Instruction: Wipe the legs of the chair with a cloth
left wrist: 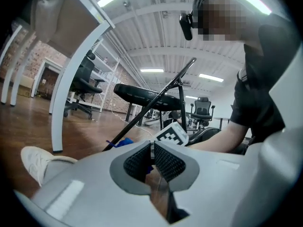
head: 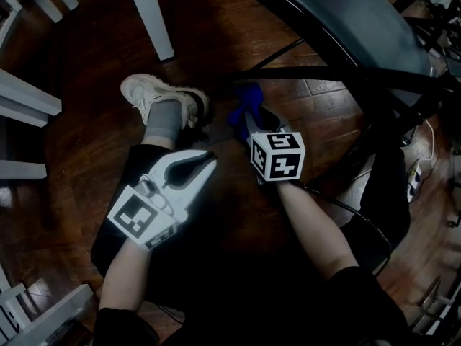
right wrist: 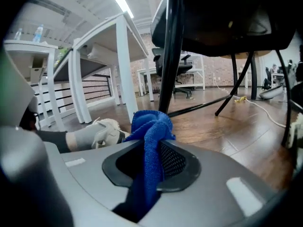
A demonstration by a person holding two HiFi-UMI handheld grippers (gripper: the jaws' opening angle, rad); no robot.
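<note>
Now the blue cloth (right wrist: 151, 124) is clamped between the right gripper's (right wrist: 152, 148) fingers, while the left gripper's (left wrist: 152, 150) fingers are together.

Deep blue marks the cloth (right wrist: 150, 136) against the pale grey shell of the right gripper (right wrist: 154, 150), whose pads (right wrist: 173, 160) are black with a fine dotted texture. Its marker cube (head: 277, 156) is white and carries black square patterns. The left gripper (left wrist: 152, 148) shows the same light grey, with dark studded pads (left wrist: 166, 162). The chair (head: 338, 20) has a dark, bluish-black seat and black legs (right wrist: 169, 46). The plank floor (head: 86, 128) is a dark reddish brown. A cream sneaker (head: 155, 92), a grey sock (head: 166, 121) and a black shirt (left wrist: 265, 79) dress the person. The table legs (head: 150, 13) are white, and the brick wall (left wrist: 28, 60) is rust-brown.
</note>
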